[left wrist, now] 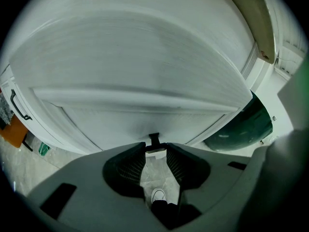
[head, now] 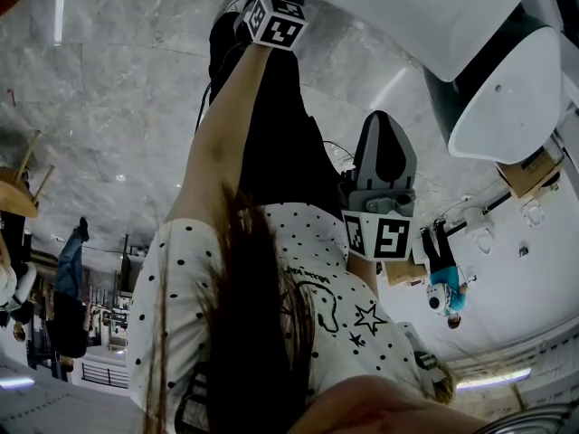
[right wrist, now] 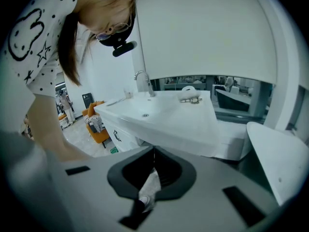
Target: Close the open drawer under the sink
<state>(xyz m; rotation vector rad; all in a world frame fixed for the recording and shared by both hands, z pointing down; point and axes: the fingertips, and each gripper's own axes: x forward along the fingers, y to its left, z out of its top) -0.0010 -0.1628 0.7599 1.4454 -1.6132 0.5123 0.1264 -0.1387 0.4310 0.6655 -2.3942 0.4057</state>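
Left gripper [left wrist: 155, 149] has its jaws a narrow way apart with nothing clamped between them; a small black piece shows right at the tips, and I cannot tell whether it is a handle or part of the tool. Just ahead of those tips, filling the left gripper view, is a white panel [left wrist: 140, 124] under a projecting ledge, which I take to be the front of the drawer beneath the sink; whether the tips touch it, or how far it stands out, is unclear. The step in hand looks like the push itself, so the next move calls for a straight, level shove until the panel sits flush. Right gripper [right wrist: 153, 154] hangs back, jaws together and empty, looking over a white sink [right wrist: 159, 112] with its faucet [right wrist: 141, 79]. Around are a dark rounded fixture [left wrist: 241, 124] right of the panel, a black handle [left wrist: 17, 105] at its left, and an orange chair [right wrist: 99, 129] well apart. Nothing stands between gripper and panel; only the person's outstretched arm [head: 226, 134] lies near the path
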